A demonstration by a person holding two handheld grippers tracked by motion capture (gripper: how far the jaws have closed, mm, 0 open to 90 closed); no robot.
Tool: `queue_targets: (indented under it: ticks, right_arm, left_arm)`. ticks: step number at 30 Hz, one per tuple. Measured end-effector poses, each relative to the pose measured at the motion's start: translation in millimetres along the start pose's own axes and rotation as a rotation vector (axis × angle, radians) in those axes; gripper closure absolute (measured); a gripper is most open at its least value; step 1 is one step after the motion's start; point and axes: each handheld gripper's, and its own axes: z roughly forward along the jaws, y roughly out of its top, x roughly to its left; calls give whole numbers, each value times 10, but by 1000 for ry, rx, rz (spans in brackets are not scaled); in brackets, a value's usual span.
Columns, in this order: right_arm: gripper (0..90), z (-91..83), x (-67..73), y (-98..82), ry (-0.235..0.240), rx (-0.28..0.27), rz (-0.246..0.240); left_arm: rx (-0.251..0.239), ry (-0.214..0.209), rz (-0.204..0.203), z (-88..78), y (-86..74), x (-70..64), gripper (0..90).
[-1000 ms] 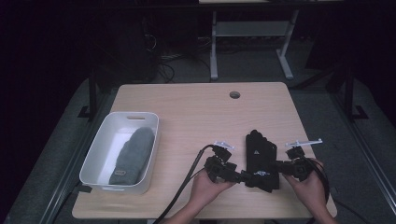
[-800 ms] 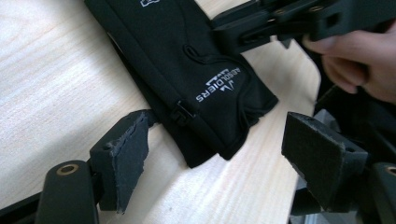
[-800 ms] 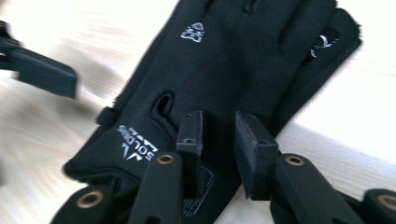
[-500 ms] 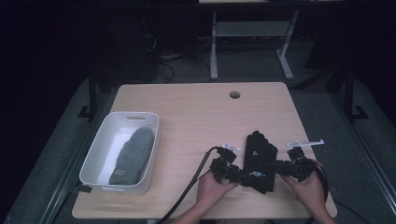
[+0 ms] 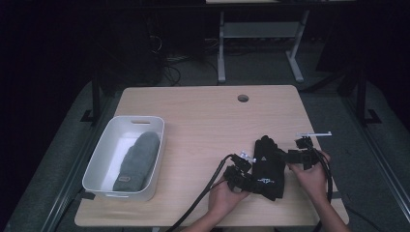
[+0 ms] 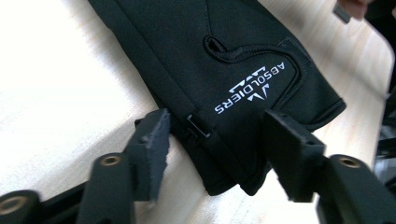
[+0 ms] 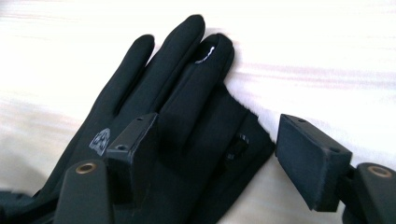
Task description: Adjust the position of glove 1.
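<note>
Matt black cloth glove (image 5: 269, 166), pale wood table (image 5: 203, 116)

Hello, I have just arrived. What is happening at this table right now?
A person works on a black glove that lies flat on the wooden table, with a handheld gripper in each hand. The left gripper is at the cuff end; its jaws have just been closing, with the cuff edge between them, but they do not yet pinch it. The right gripper is by the glove's side, and its jaws have just been opening. A grey glove already lies in the white bin at the left.
</note>
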Motion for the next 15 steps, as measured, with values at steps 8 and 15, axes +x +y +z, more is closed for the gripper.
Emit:
queue_targets:
  ticks: [8, 15]
  right_arm:
    - [433, 93, -20, 8, 1, 12, 10]
    - [639, 100, -66, 4, 82, 32, 49]
  left_arm:
    - [26, 22, 29, 37, 61, -17, 600]
    - [39, -41, -26, 38, 83, 89, 753]
